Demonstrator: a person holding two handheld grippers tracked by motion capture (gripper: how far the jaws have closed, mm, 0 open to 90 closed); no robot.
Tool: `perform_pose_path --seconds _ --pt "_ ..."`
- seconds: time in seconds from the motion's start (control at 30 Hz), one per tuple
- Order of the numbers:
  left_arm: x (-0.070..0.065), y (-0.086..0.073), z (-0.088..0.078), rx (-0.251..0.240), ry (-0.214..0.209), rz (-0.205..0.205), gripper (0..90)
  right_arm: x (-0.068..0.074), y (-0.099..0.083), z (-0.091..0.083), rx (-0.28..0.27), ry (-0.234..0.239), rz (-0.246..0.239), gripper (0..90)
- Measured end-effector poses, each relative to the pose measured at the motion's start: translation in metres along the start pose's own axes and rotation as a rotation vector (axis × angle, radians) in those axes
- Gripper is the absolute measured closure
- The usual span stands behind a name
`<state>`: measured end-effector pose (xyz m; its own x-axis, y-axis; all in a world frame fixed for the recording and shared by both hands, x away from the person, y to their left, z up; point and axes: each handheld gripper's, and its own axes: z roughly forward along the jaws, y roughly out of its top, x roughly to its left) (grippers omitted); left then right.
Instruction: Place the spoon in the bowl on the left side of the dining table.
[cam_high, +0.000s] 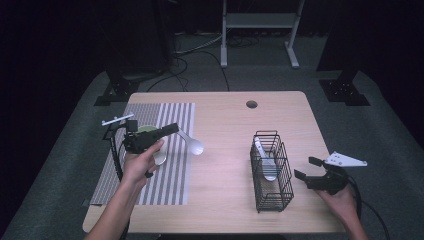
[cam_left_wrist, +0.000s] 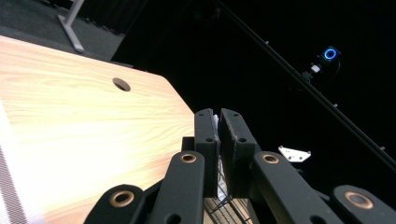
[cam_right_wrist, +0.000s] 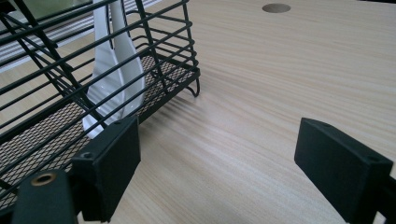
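Wood-grain table carried the whole scene, and the count ran like this: one black wire basket, one striped mat, two grippers, and white spoons. One spoon leaned inside the basket, its bowl low against the mesh floor. Another spoon stuck out from the left gripper, bowl hanging over the mat's right edge. A third pale spoon bowl seemed to sit just under the left hand, though the hand covered most of it.

Up close, the left gripper view showed what the high view could not: the left gripper had its jaws pinched nearly together with a thin white handle squeezed between them. It also caught a glowing blue ring out in the dark, and the table's cable hole.

Over on the right, the right gripper sat just beside the basket, held by the right hand, jaws spread wide and holding nothing. The right gripper view confirmed it: bare table between the two jaws, the basket close on the left with its spoon leaning inside, and a green patch beyond the wires, too cropped to identify.
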<state>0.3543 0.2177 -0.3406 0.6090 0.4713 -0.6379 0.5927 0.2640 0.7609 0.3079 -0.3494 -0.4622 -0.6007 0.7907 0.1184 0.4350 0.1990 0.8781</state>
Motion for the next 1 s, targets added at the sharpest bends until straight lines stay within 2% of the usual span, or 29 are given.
perform_pose_path --seconds 0.3,0.5,1.0 --pt "0.008 0.003 -0.005 -0.006 0.01 -0.008 85.9 0.0 0.0 0.0 0.002 -0.001 0.0 13.4" --pt "0.013 0.011 -0.01 -0.01 0.028 0.012 86.0 0.0 0.0 0.001 0.003 -0.002 0.003 13.3" --pt "0.033 0.029 -0.034 -0.048 0.072 0.023 85.9 0.0 -0.001 0.002 0.005 -0.002 0.006 13.3"
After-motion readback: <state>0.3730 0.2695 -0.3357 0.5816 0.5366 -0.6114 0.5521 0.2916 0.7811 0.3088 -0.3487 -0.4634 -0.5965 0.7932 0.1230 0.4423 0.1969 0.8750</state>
